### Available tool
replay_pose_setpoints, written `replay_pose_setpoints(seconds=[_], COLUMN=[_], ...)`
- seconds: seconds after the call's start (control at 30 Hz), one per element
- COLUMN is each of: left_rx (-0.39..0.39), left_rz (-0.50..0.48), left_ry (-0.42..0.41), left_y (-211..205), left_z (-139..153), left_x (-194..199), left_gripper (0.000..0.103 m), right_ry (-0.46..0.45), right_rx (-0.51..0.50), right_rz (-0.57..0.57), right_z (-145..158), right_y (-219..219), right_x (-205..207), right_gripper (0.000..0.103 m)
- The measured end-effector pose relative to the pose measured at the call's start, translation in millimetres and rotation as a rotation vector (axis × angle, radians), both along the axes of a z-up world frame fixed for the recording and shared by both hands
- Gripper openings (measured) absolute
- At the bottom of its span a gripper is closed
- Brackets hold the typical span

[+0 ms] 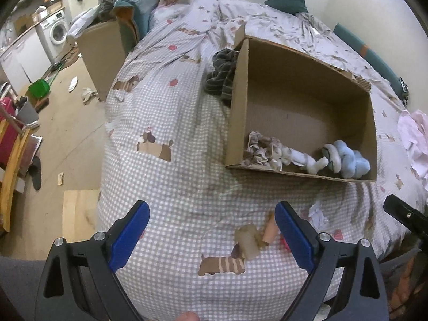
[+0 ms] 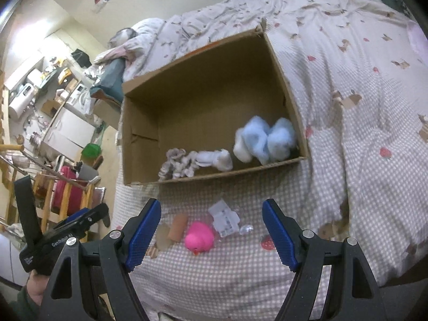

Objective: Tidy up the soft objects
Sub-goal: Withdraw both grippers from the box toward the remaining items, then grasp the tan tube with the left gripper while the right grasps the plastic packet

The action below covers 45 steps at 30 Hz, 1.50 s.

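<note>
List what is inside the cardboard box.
The cardboard box holds a grey-white patterned bundle, a white bundle and a blue-white fluffy bundle; its front wall hides their undersides.

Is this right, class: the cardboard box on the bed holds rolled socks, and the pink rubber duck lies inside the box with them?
Not quite. The cardboard box on the bed does hold rolled socks, but the pink rubber duck lies outside it, on the checked cover in front of the box, between the open fingers of the right gripper. The right wrist view shows this.

cardboard box (image 2: 203,101): matt brown card | blue bundle (image 2: 267,139) inside box: fluffy cloth | pink duck (image 2: 200,236) before box: glossy
</note>
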<state>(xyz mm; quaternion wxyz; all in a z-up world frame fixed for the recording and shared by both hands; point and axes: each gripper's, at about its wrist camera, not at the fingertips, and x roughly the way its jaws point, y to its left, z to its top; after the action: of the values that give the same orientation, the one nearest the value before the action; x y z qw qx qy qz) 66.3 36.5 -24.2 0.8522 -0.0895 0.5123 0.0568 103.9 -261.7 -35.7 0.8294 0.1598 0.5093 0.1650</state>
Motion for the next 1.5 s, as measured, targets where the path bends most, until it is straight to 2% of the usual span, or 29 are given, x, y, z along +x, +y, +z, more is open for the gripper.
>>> replay_pose_setpoints(seconds=[0.1,0.4,0.53,0.63,0.67,0.7,0.77,0.87,0.9,1.03,1.07,1.17,1.33,1.5], left_rx=[-0.028,-0.039,-0.072,-0.115,-0.135,-0.165,-0.228,-0.265,-0.278,-0.302,-0.297,-0.296,-0.316,-0.194], left_rz=[0.001,0.027,0.017,-0.007,-0.010,-0.007,-0.007,0.002,0.006,0.034,0.037,0.032,0.035,0.004], left_ry=[0.011,0.053,0.095,0.165,0.193,0.222,0.270,0.311,0.329,0.368,0.364,0.341,0.290,0.215], left_y=[1,2,-1,-9,-12,-13,-17,-22,-23,-25,-25,-25,-13,-12], left_z=[-5,-29,-41,-57,-64,-71,-83,-97,-102,-115,-114,-107,-85,-50], left_x=[1,11,16,19,19,20,22,28,31,35,35,37,35,25], left_gripper=[0.094,0.094,0.094,0.092,0.087,0.074,0.058,0.053,0.042,0.023,0.013,0.007,0.006,0.006], right_ry=[0.018,0.078,0.102,0.115,0.120,0.126,0.135,0.142,0.143,0.144,0.144,0.144,0.149,0.161], right_rx=[-0.014,-0.017,-0.008,-0.006,-0.007,-0.008,-0.006,-0.007,-0.007,-0.011,-0.009,-0.009,-0.006,0.004], right_rz=[0.000,0.005,0.001,-0.019,-0.024,-0.028,-0.033,-0.038,-0.040,-0.043,-0.044,-0.044,-0.050,-0.041], right_z=[-6,-26,-31,-33,-34,-36,-38,-40,-40,-40,-40,-40,-41,-43], right_y=[1,8,9,6,5,5,4,2,2,1,0,0,-1,-1], right_x=[1,8,10,12,13,15,16,17,17,17,17,17,18,20], right_gripper=[0.083,0.083,0.083,0.083,0.083,0.083,0.083,0.083,0.083,0.083,0.083,0.083,0.083,0.083])
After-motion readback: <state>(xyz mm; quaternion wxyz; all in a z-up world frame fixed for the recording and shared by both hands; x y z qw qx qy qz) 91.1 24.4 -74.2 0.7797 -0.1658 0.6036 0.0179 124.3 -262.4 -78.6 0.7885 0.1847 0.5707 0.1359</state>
